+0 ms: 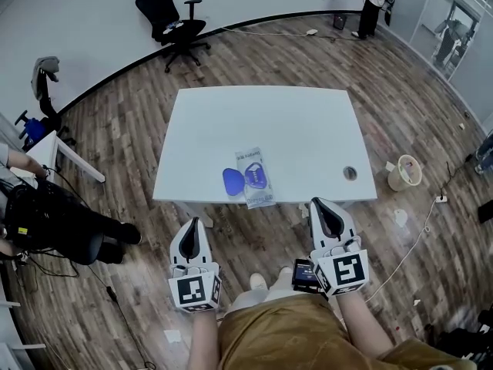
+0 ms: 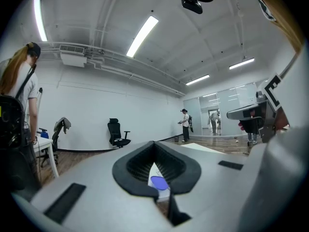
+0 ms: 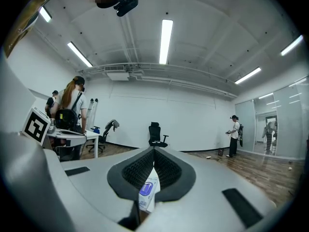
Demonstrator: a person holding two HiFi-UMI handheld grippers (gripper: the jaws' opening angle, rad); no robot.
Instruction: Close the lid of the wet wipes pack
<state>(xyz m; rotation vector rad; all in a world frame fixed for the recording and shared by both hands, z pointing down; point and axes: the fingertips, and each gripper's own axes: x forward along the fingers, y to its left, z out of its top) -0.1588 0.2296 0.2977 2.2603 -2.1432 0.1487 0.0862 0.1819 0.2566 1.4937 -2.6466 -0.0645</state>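
The wet wipes pack (image 1: 258,177) lies flat near the front edge of the white table (image 1: 293,137). Its blue oval lid (image 1: 233,181) is flipped open to the left, beside a blue label. Both grippers hang below the table's front edge, apart from the pack. My left gripper (image 1: 192,226) is shut and empty, left of the pack. My right gripper (image 1: 319,205) is shut and empty, to its right. Past the left gripper (image 2: 154,146) tips a sliver of the blue lid (image 2: 157,181) shows. Past the right gripper (image 3: 154,152) tips the pack (image 3: 147,191) shows.
A round cable hole (image 1: 350,173) sits at the table's right front. A pale bin (image 1: 404,173) stands on the wood floor to the right. A black office chair (image 1: 171,21) stands at the back. A person with dark gear (image 1: 54,218) is at the left.
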